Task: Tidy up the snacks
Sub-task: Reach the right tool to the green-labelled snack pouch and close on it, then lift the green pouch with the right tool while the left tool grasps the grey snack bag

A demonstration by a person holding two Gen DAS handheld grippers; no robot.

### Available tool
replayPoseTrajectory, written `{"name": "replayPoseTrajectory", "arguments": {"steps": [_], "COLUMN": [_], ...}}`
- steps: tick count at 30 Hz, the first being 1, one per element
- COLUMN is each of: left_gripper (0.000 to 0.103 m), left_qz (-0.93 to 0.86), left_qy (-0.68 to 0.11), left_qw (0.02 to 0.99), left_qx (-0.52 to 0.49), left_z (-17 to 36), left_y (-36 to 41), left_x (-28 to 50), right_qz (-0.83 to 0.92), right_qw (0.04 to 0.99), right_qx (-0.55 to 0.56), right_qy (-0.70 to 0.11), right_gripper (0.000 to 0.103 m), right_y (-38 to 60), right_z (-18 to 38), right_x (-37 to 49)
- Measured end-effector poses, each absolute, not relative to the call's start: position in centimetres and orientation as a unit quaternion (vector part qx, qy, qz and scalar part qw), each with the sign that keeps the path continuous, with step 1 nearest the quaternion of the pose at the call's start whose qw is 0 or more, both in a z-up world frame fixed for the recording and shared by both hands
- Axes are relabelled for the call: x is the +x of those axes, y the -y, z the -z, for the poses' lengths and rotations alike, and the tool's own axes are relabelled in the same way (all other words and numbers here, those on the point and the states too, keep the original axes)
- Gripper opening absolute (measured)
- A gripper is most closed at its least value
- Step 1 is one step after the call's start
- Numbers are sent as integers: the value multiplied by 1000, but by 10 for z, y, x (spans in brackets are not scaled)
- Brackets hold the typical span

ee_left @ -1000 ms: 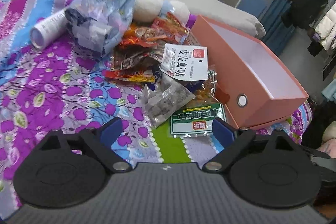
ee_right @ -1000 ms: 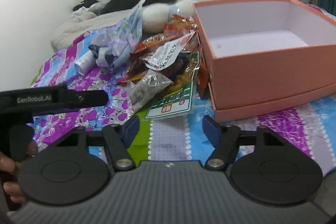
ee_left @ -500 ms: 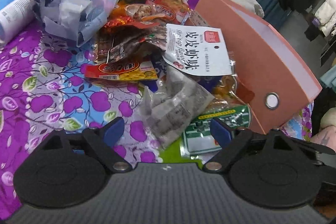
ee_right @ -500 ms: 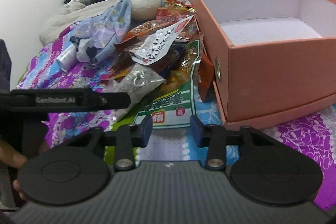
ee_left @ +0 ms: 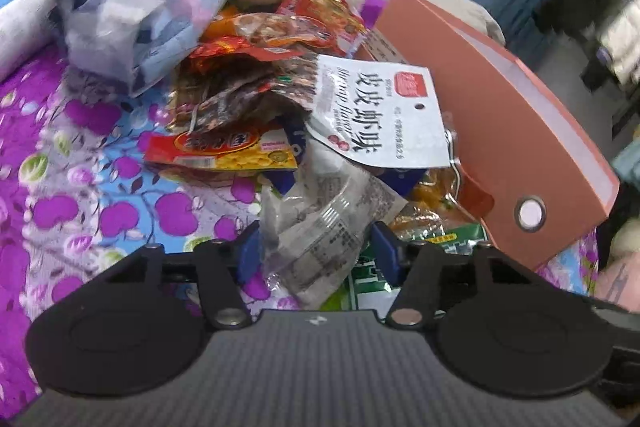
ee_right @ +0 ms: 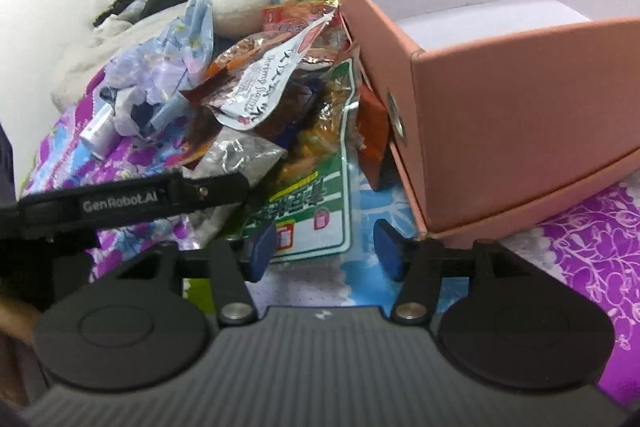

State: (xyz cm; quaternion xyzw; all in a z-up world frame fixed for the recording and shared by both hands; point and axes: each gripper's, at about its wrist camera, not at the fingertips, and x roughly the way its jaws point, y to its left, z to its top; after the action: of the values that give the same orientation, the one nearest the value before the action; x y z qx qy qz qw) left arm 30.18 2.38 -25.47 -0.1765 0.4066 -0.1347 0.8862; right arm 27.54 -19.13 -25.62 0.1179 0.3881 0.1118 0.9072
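Nothing is sorted yet — the pink box (ee_right: 500, 39) sits empty beside the heaped snack packets (ee_left: 256, 95), while the left gripper (ee_left: 316, 253) closes around a clear crinkled packet (ee_left: 324, 223), not yet clamped, and the right gripper (ee_right: 324, 247) opens over the green packet (ee_right: 316, 199), holding nothing.

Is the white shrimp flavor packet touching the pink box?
Cannot tell. In the left wrist view, the shrimp flavor packet overlaps the pink box; contact is unclear.

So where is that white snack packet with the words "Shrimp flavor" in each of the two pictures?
Left wrist view: the white shrimp-flavor packet lies right of centre on top of the snack pile, face up, beside the pink box.
Right wrist view: the same packet sits left of centre, seen edge-on and curled.
Shared landmark: the pink box, just right of the pile in both.
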Motion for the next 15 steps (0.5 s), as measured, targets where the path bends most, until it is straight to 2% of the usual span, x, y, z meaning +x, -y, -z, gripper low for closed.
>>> {"name": "replayPoseTrajectory", "arguments": {"steps": [3,5,15], "left_gripper": [58,58,57], "left_qz": [120,111,58], "left_qy": [-406,-408,-409], "left_qw": [885,885,889], "left_qx": [-192,-195,-198], "left_z": [252,249,234], "left_y": [-28,-29,-42], "left_x": [294,286,223], "right_qz": [-118,-126,-155], "right_qw": [909,911,902], "right_qx": [103,103,129], "right_qy": [-386,-379,-381], "right_gripper": [27,18,13], "right_y": [188,189,198], "right_z": [253,248,232], "right_x": [274,269,229]}}
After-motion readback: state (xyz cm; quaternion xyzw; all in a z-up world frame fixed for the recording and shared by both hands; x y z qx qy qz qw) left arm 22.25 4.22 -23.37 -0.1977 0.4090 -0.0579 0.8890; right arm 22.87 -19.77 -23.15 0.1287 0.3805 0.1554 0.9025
